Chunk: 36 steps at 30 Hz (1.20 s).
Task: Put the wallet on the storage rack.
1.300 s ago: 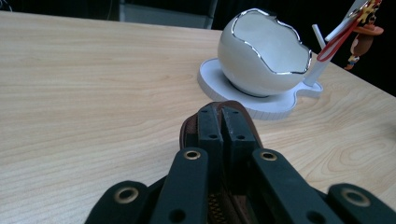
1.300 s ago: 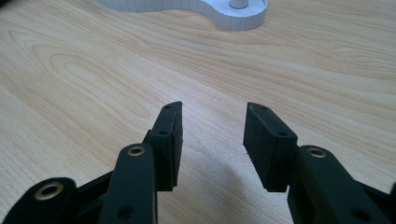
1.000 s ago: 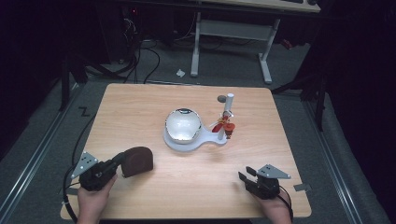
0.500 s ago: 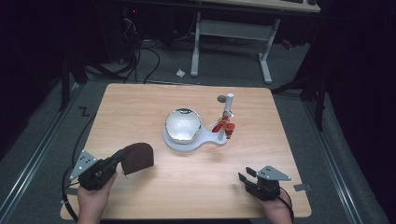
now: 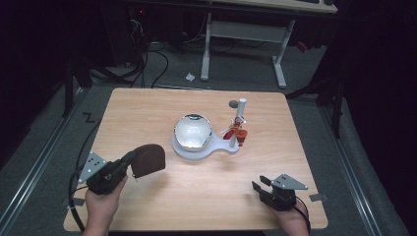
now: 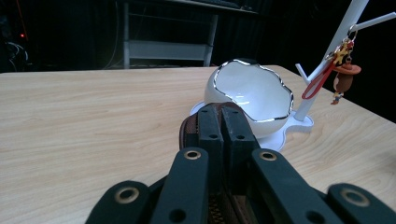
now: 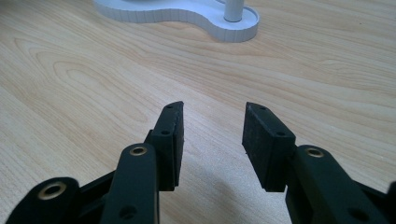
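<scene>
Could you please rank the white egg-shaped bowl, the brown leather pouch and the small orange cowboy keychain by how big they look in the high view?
1. White egg-shaped bowl, largest.
2. Brown leather pouch, somewhat smaller, though it sits nearer the camera.
3. Orange cowboy keychain, clearly smallest.

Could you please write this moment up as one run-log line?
left gripper: shut on brown pouch, off table | right gripper: open, empty | white dish: on stand, untouched
</scene>
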Each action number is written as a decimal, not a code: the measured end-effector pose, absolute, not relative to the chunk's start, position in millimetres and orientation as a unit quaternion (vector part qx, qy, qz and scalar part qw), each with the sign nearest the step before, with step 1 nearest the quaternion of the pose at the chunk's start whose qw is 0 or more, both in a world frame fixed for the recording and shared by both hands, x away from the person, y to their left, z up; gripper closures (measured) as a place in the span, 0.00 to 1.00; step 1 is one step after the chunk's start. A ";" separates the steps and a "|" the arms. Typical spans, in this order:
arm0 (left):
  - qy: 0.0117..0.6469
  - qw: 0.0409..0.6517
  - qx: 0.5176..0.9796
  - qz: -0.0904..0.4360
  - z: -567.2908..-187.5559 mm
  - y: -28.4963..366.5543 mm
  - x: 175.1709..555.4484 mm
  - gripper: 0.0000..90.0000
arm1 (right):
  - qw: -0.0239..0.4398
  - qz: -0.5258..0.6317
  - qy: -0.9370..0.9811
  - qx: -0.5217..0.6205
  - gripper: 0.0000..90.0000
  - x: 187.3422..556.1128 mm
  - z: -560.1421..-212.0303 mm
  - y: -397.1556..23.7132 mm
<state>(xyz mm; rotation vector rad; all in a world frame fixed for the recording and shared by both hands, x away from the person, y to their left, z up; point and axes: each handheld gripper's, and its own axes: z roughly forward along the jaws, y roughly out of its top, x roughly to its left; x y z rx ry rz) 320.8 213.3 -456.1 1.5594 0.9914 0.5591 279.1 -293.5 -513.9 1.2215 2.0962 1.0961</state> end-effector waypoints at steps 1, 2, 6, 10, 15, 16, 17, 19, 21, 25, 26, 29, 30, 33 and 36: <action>0.423 0.569 0.664 0.238 -455.4 212.2 322.1 0.98 | 0.238 0.401 0.764 0.446 0.66 279.1 -513.8 -293.8; 0.423 0.570 0.664 0.237 -454.5 210.9 323.3 0.98 | 0.237 0.401 0.764 0.446 0.66 279.1 -513.8 -294.1; 0.420 0.573 0.664 0.234 -450.4 204.3 328.0 0.98 | 0.237 0.401 0.765 0.445 0.66 279.1 -513.8 -295.1; 0.416 0.574 0.666 0.233 -446.0 196.2 332.7 0.98 | 0.236 0.401 0.764 0.448 0.66 279.6 -514.3 -296.8; 0.413 0.574 0.668 0.233 -441.6 189.2 340.4 0.98 | 0.235 0.403 0.761 0.451 0.66 279.6 -513.9 -297.7; 0.413 0.574 0.667 0.233 -440.9 187.7 341.7 0.98 | 0.235 0.403 0.761 0.451 0.66 279.6 -513.9 -297.8; 0.413 0.575 0.667 0.234 -440.1 186.5 343.0 0.98 | 0.235 0.403 0.761 0.451 0.66 279.5 -513.8 -297.8; 0.412 0.575 0.667 0.234 -438.6 184.2 345.3 0.98 | 0.236 0.404 0.761 0.449 0.66 279.5 -513.7 -298.0; 0.412 0.576 0.666 0.236 -436.9 182.3 347.3 0.98 | 0.235 0.404 0.761 0.450 0.66 279.5 -513.8 -297.8; 0.410 0.576 0.666 0.236 -432.9 177.4 350.6 0.98 | 0.234 0.405 0.761 0.449 0.66 279.9 -513.9 -298.2; 0.409 0.576 0.667 0.236 -432.2 176.6 351.1 0.98 | 0.234 0.406 0.761 0.449 0.66 280.0 -513.9 -298.3; 0.406 0.577 0.668 0.236 -429.8 172.9 353.3 0.98 | 0.232 0.407 0.761 0.449 0.66 280.0 -514.0 -298.7; 0.406 0.577 0.668 0.238 -429.1 171.6 354.0 0.98 | 0.232 0.406 0.761 0.449 0.66 280.2 -514.2 -298.9; 0.406 0.577 0.668 0.237 -426.3 168.2 356.9 0.98 | 0.229 0.408 0.760 0.451 0.66 280.3 -514.4 -299.3; 0.403 0.578 0.668 0.238 -421.6 164.2 359.9 0.98 | 0.229 0.410 0.760 0.450 0.66 280.3 -513.9 -299.8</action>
